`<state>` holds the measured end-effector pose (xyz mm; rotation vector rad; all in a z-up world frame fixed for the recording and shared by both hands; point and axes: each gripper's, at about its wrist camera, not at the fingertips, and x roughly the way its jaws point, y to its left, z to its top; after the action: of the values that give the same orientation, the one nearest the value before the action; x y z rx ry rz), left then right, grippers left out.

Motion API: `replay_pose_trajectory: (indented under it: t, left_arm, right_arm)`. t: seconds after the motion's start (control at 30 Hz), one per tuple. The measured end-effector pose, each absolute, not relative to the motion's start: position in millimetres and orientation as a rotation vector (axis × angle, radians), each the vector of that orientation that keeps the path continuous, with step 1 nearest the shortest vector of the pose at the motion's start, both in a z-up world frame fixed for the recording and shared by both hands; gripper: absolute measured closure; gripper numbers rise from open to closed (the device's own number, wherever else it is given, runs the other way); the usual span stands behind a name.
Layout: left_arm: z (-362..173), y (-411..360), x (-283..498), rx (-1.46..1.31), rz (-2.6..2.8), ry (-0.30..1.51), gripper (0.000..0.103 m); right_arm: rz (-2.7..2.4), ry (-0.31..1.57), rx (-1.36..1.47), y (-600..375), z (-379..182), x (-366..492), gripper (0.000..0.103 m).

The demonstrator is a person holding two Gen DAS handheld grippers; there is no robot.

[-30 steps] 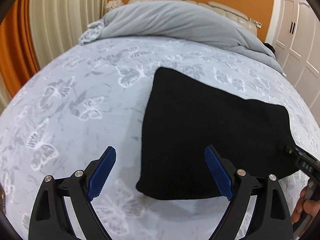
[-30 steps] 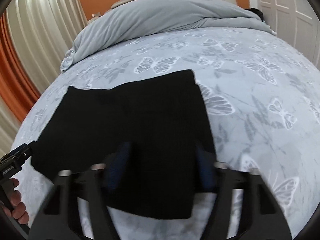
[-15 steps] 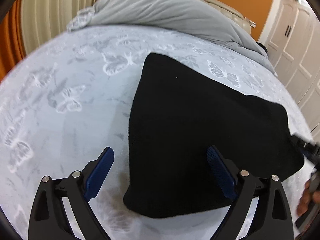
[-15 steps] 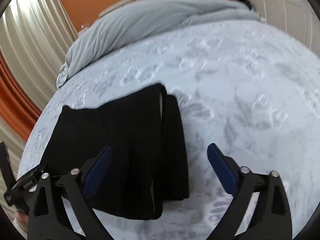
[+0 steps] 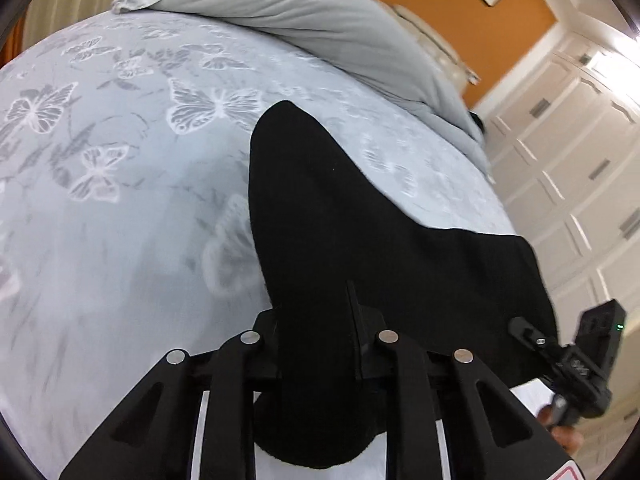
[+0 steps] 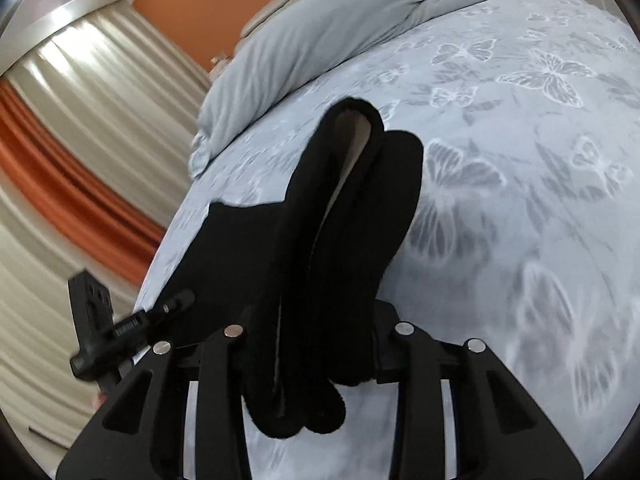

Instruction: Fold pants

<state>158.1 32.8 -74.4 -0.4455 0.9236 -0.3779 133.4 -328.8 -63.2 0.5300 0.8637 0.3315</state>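
The black folded pants (image 5: 360, 220) lie on the bed and rise toward both grippers. My left gripper (image 5: 320, 344) is shut on the pants' near left corner, its fingertips buried in the cloth. My right gripper (image 6: 316, 340) is shut on the near right corner, where the stacked layers (image 6: 344, 216) show a pale lining. The near edge is lifted off the bed; the far edge still rests on it. The right gripper also shows in the left wrist view (image 5: 576, 356), and the left gripper in the right wrist view (image 6: 116, 332).
The bed has a pale blue sheet with butterflies (image 5: 120, 160). A grey duvet (image 5: 300, 12) is bunched at the headboard. White wardrobe doors (image 5: 580, 140) stand on the right, and cream and orange curtains (image 6: 80, 140) on the left.
Both grippers were open over the pants' near edge; they have closed on its two near corners and lifted that edge off the bed, tilting both views.
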Motion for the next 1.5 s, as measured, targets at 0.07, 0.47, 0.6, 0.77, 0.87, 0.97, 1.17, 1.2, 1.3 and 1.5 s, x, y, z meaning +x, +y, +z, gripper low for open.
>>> replay_pose_trajectory:
  t: [0.07, 0.47, 0.6, 0.77, 0.87, 0.97, 1.17, 1.2, 1.3, 1.5]
  left_arm:
    - [-64, 37, 128, -0.438, -0.406, 0.955, 0.083]
    - [-88, 9, 103, -0.195, -0.167, 0.956, 0.037]
    - [-88, 0, 99, -0.109, -0.110, 0.923, 0.037]
    - [-71, -5, 92, 0.015, -0.029, 0.786, 0.028]
    - [-66, -6, 87, 0.022, -0.049, 0.754, 0.023]
    - [-72, -11, 89, 0.035, -0.071, 0.776, 0.022]
    - [-86, -7, 95, -0.024, -0.098, 0.882, 0.020]
    - [-87, -4, 94, -0.046, -0.102, 0.895, 0.017]
    - [-99, 8, 96, -0.134, -0.116, 0.962, 0.016]
    - [-104, 7, 97, -0.202, -0.151, 0.980, 0.016]
  right_arm:
    - [0.335, 0.927, 0.496, -331, -69, 106, 0.063]
    - [0.124, 0.815, 0.271, -311, -72, 125, 0.034]
    - [0.147, 0.901, 0.251, -290, -88, 152, 0.076]
    - [0.230, 0.678, 0.117, -256, -9, 129, 0.084]
    - [0.111, 0.714, 0.047, -271, -21, 138, 0.080]
    - [-0.011, 0.927, 0.096, -307, -89, 153, 0.070]
    - [0.041, 0.760, 0.184, -317, -41, 91, 0.009]
    - [0.025, 0.765, 0.165, -317, -46, 81, 0.005]
    - [0.035, 0.904, 0.202, -319, -76, 87, 0.005]
    - [0.171, 1.039, 0.451, -324, -113, 102, 0.005]
